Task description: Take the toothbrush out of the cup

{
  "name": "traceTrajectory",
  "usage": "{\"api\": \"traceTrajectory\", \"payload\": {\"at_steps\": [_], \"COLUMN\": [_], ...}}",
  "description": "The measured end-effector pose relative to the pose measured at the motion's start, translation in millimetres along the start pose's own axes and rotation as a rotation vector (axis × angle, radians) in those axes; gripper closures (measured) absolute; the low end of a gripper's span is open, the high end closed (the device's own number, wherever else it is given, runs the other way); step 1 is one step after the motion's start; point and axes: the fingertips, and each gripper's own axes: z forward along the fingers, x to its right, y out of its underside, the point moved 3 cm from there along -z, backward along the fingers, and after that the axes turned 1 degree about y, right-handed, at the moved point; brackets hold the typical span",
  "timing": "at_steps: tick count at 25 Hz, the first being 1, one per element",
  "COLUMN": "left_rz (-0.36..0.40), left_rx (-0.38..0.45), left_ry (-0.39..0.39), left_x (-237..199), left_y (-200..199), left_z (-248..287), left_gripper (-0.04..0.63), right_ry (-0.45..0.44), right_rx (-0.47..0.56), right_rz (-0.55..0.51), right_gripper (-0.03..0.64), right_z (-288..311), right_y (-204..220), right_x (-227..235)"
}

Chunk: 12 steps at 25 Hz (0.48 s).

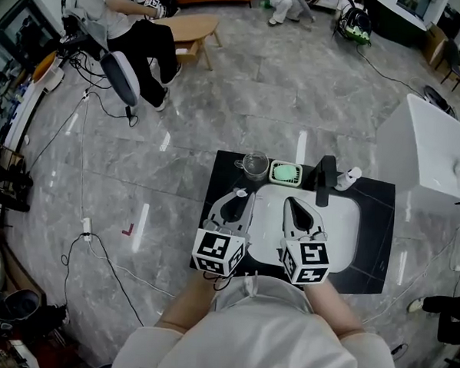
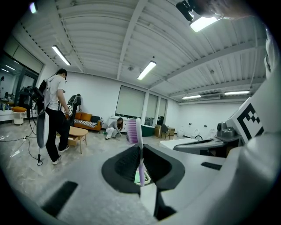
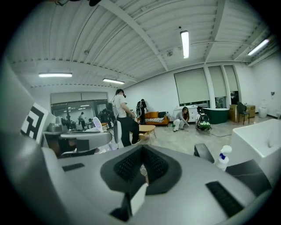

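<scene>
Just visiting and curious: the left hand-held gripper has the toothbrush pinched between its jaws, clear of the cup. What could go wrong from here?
The toothbrush is held only by its thin handle in the left hand-held gripper, with its head sticking up. It might swivel or slip and drop towards the sink. The glass cup stands close ahead of the jaws, so a careless swing could knock it over.
</scene>
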Motion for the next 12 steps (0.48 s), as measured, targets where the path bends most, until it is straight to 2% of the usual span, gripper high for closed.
{"api": "traceTrajectory", "payload": {"at_steps": [4, 12], "left_rz": [0.008, 0.001], "left_rx": [0.010, 0.005], "left_ry": [-0.008, -0.004], "left_x": [-3.2, -0.1], "left_y": [-7.3, -5.0], "left_z": [-2.8, -5.3], "left_gripper": [0.558, 0.558], "right_ry": [-0.017, -0.035], "right_rx": [0.023, 0.000], "right_rz": [-0.006, -0.039], "right_gripper": [0.591, 0.592], "right_z": [-6.1, -8.8], "right_y": [-6.3, 2.4], "right_x": [-4.2, -7.6]}}
